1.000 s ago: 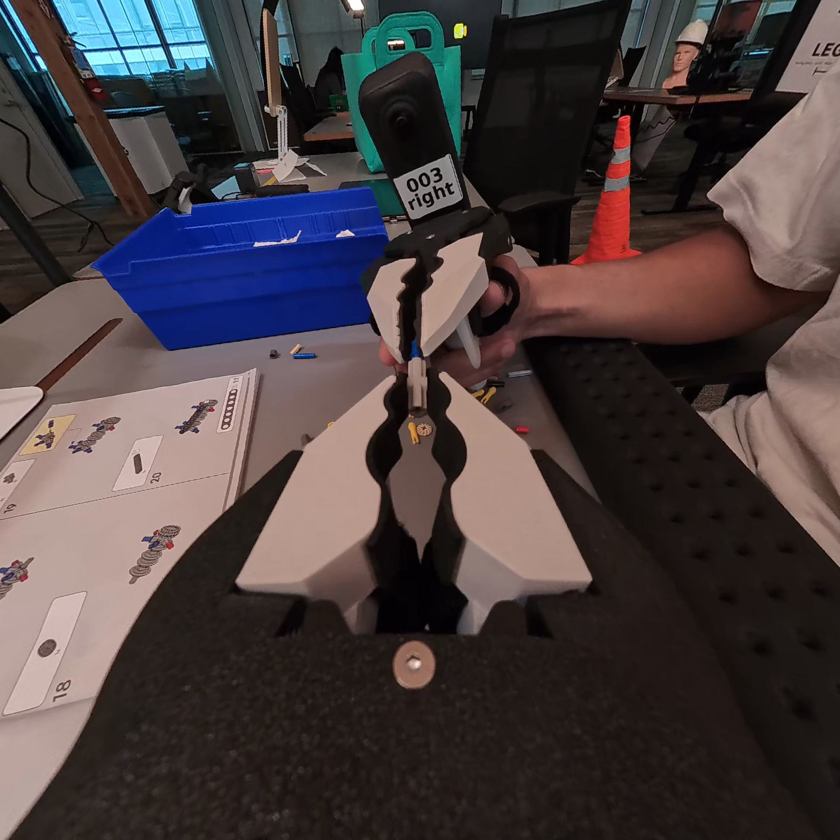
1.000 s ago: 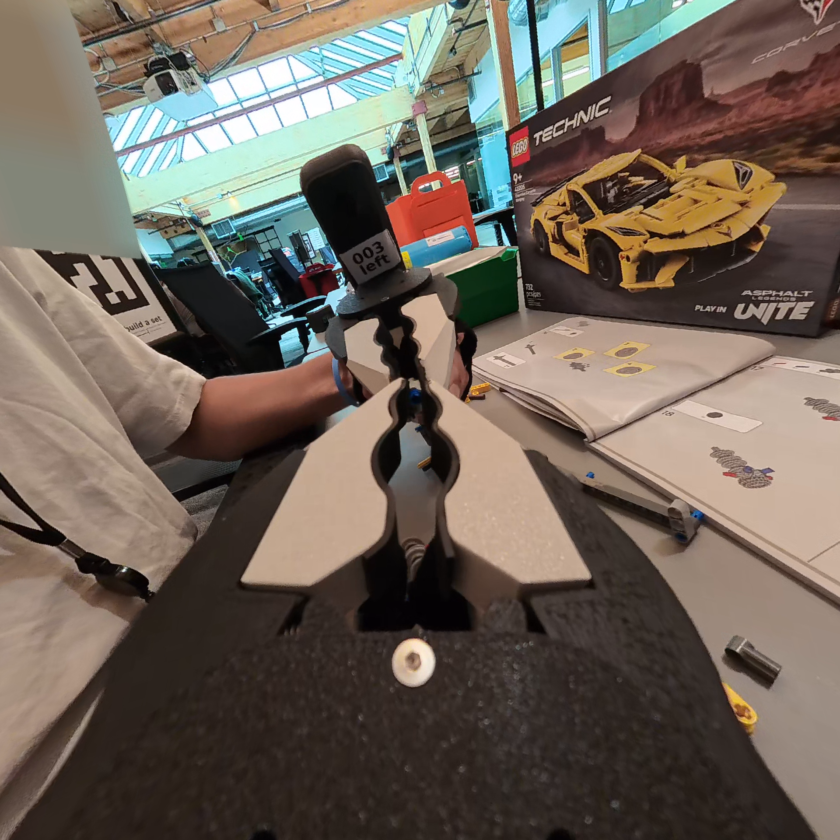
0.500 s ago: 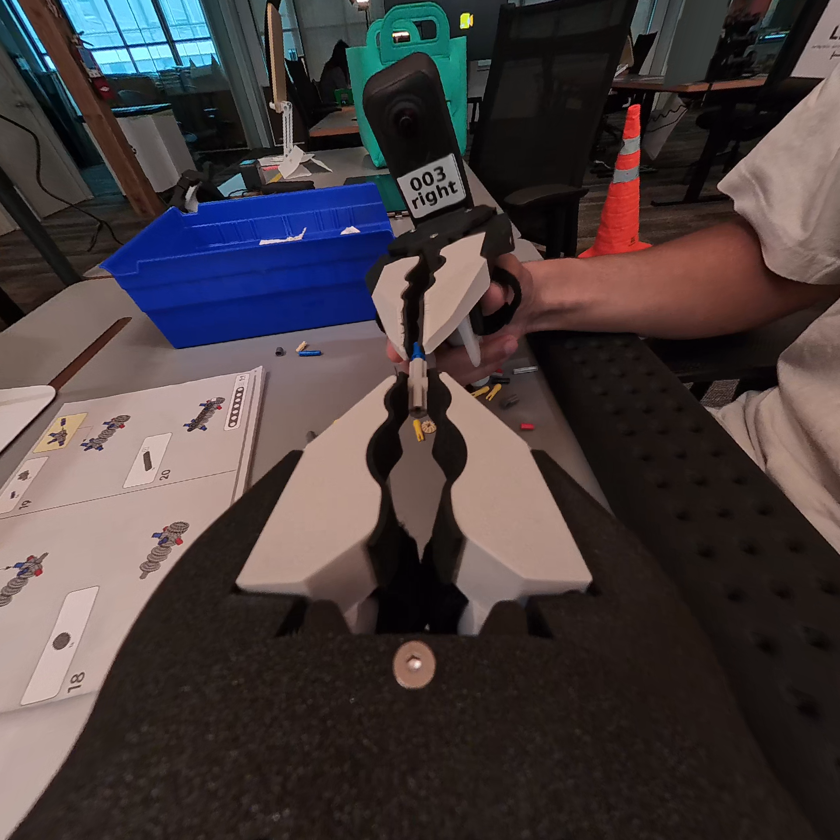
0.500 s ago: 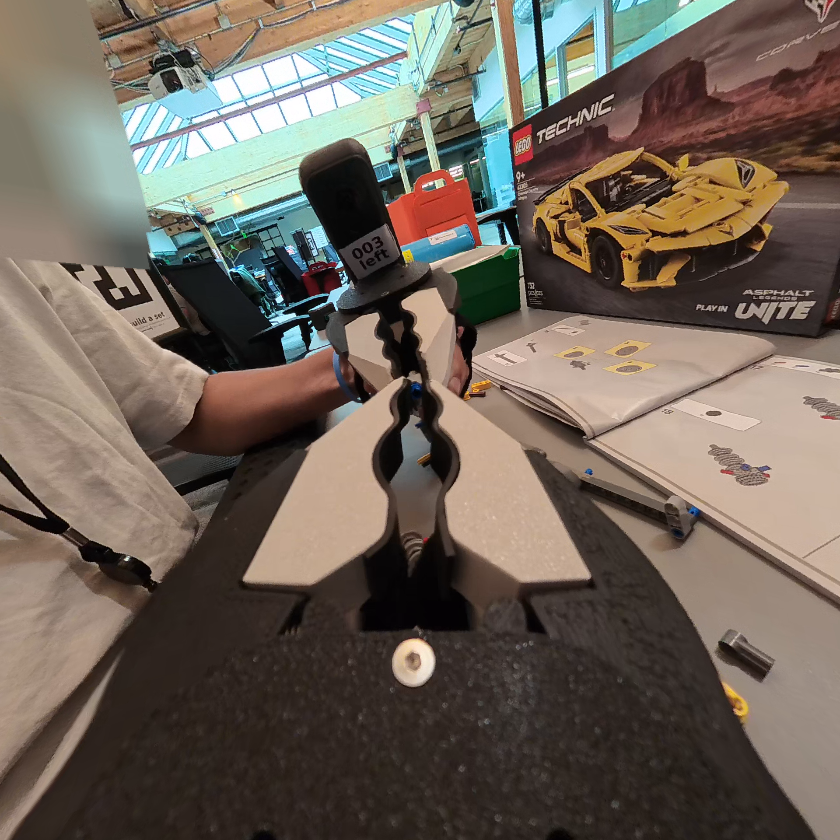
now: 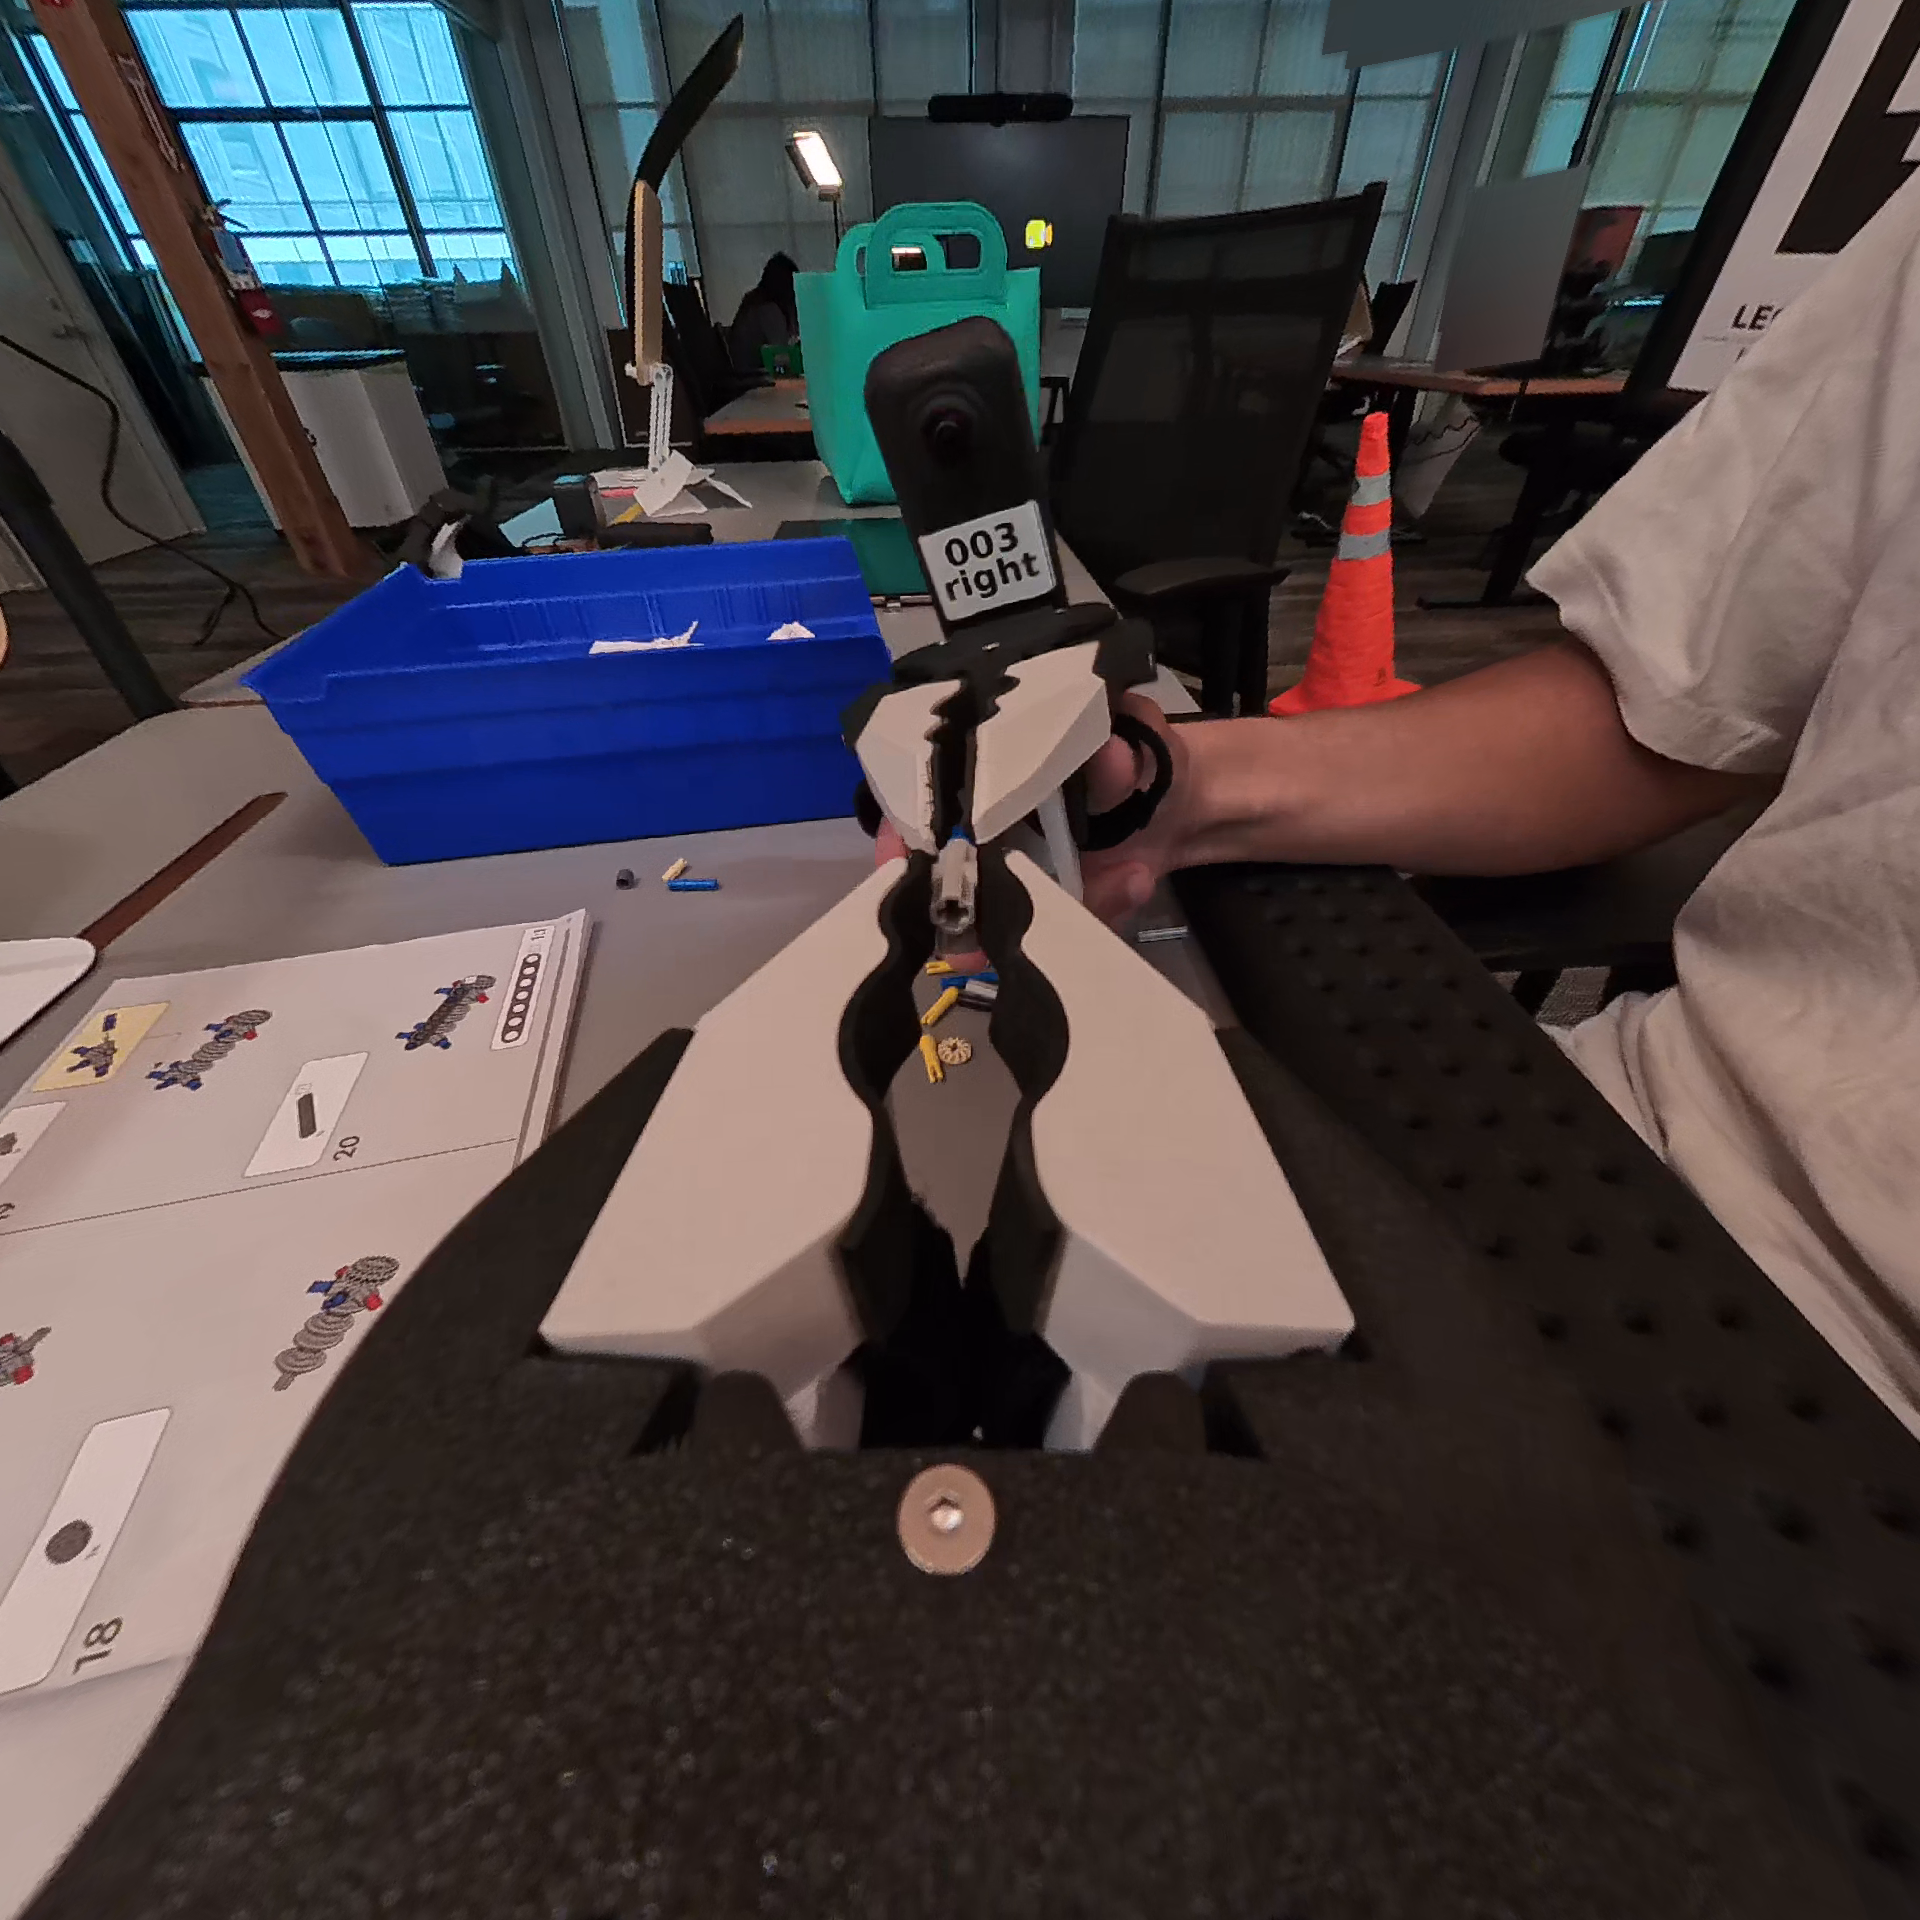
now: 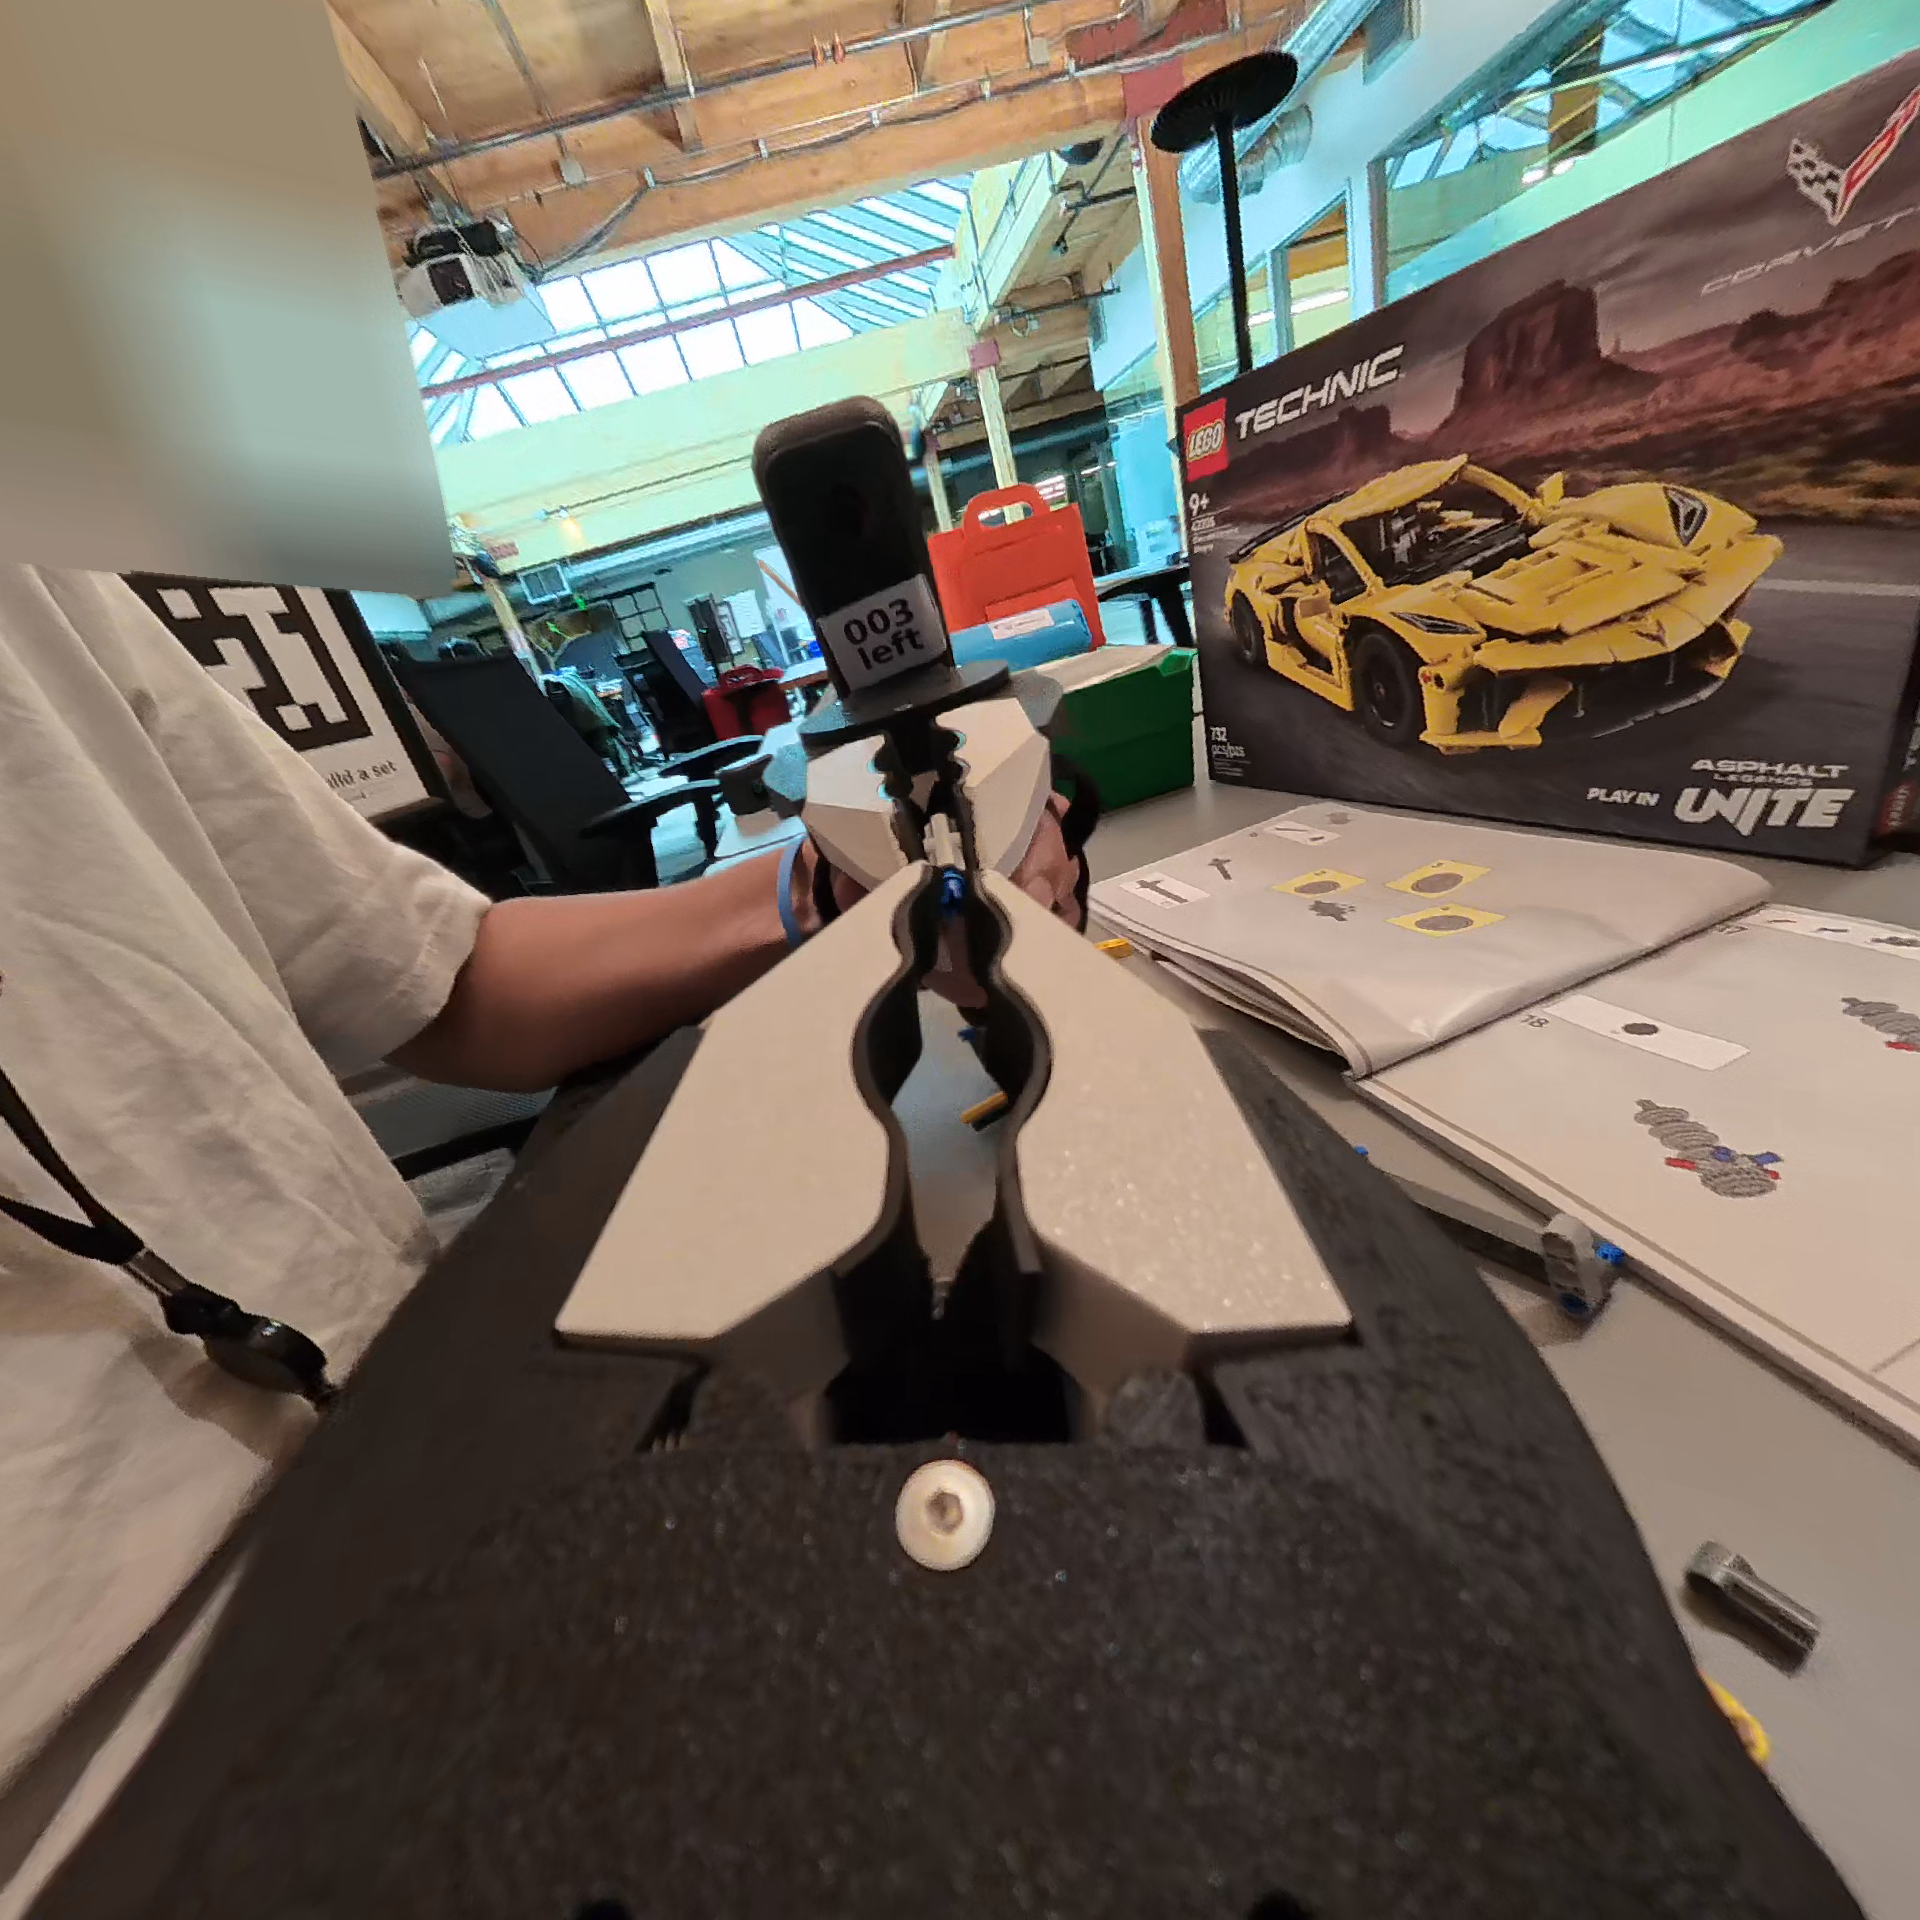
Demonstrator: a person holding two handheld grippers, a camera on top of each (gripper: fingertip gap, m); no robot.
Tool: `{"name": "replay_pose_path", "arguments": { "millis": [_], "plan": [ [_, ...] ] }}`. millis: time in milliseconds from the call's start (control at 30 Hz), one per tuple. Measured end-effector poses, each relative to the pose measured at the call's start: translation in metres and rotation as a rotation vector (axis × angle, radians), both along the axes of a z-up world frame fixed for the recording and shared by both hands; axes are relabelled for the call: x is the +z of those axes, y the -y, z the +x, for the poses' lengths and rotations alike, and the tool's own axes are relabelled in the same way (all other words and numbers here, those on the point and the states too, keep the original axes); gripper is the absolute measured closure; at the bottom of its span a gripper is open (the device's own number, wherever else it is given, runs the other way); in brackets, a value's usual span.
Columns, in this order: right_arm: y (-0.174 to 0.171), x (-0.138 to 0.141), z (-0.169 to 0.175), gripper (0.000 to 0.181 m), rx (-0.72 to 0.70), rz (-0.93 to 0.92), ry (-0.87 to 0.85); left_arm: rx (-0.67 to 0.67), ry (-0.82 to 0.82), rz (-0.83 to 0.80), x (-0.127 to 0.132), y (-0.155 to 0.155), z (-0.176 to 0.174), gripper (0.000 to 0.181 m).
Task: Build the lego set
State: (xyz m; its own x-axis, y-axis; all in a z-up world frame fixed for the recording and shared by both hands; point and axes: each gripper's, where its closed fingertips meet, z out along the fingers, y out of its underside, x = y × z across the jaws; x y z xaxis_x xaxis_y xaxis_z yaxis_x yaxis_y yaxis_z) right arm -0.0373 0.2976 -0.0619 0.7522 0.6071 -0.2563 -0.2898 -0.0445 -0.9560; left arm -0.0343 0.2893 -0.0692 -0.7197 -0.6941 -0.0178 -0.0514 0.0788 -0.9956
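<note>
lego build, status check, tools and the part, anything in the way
Left tool shut on light grey connector. Right tool shut on blue pin, tip to tip. Loose pieces on table below, nothing between.
</note>
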Motion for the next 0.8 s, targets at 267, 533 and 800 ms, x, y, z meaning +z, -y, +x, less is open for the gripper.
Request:
{"name": "replay_pose_path", "arguments": {
  "millis": [267, 533, 800],
  "plan": [
    [0.001, 0.001, 0.001, 0.176, -0.008, 0.000, 0.037, -0.016, 0.000, -0.020, 0.003, -0.001, -0.003, 0.175],
    [0.004, -0.003, -0.003, 0.178, 0.018, -0.015, 0.051, -0.025, -0.006, 0.002, -0.002, 0.004, -0.002, 0.175],
    [0.005, -0.019, -0.004, 0.178, 0.006, -0.069, 0.116, -0.013, -0.031, 0.118, -0.018, 0.006, -0.002, 0.175]
  ]
}}
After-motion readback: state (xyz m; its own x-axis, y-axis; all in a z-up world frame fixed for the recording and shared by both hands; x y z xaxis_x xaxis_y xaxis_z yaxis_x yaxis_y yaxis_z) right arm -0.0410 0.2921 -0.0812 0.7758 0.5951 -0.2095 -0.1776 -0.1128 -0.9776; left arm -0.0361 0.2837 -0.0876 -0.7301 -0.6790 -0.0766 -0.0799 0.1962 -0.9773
